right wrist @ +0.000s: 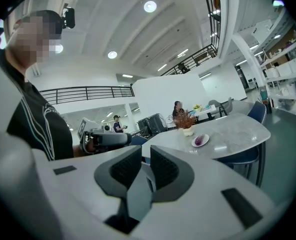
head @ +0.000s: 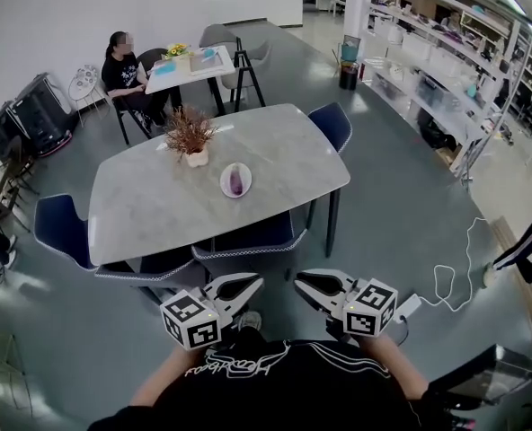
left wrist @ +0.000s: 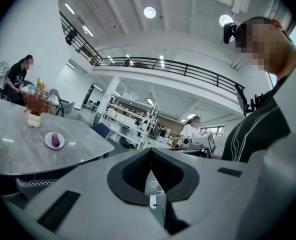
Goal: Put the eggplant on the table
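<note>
A purple eggplant [head: 237,180] lies on a small white plate [head: 226,185] near the middle of the grey marble table [head: 149,209]. Both grippers are held low in front of me, short of the table's near edge and well apart from the plate. My left gripper [head: 255,283] is shut, its jaws meeting at the tip [left wrist: 150,151] with nothing between them. My right gripper [head: 299,280] shows a narrow gap between its pads [right wrist: 145,154] and holds nothing. The eggplant [left wrist: 55,139] shows far off to the left in the left gripper view, and the eggplant [right wrist: 200,140] to the right in the right gripper view.
A vase of dried flowers [head: 190,137] stands on the table left of the plate. Blue chairs [head: 248,239] are tucked in along the near side, with more at the left end [head: 61,225] and the far right [head: 332,124]. A person [head: 122,72] sits at a small table behind. A white cable [head: 446,281] lies on the floor at the right.
</note>
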A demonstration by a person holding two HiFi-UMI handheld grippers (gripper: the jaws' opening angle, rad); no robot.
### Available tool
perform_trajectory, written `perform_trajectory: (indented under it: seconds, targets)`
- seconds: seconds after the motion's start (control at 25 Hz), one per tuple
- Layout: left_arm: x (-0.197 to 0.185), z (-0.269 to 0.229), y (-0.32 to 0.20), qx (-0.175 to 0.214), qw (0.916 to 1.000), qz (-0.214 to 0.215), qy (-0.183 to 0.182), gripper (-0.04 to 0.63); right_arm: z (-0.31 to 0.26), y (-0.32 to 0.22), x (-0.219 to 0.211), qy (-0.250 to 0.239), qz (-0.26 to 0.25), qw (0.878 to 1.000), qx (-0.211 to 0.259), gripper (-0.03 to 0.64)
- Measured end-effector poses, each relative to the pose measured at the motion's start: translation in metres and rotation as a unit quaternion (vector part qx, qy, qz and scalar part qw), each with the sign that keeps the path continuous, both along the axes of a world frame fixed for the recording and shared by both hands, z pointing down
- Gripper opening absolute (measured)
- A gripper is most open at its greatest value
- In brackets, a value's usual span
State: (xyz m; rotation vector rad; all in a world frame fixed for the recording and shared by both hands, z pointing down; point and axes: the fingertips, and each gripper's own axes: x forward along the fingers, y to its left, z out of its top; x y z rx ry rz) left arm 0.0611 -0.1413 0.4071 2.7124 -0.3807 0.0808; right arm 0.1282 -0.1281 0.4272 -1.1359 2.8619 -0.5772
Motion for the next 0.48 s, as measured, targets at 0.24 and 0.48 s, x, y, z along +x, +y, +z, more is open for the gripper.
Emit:
perform_trajectory:
  seconds: [0.24, 0.48]
  targets:
    - [0.005, 0.001, 0.009, -0.004, 1.0000, 0.004, 0.001, 0.009, 0.010, 0.010, 0.004, -0.003, 0.005, 1.000, -0.017, 0.037]
    - [0.008, 0.005, 0.012, -0.007, 0.9999, 0.012, 0.001, 0.009, 0.011, 0.012, 0.005, -0.004, 0.011, 1.000, -0.019, 0.009]
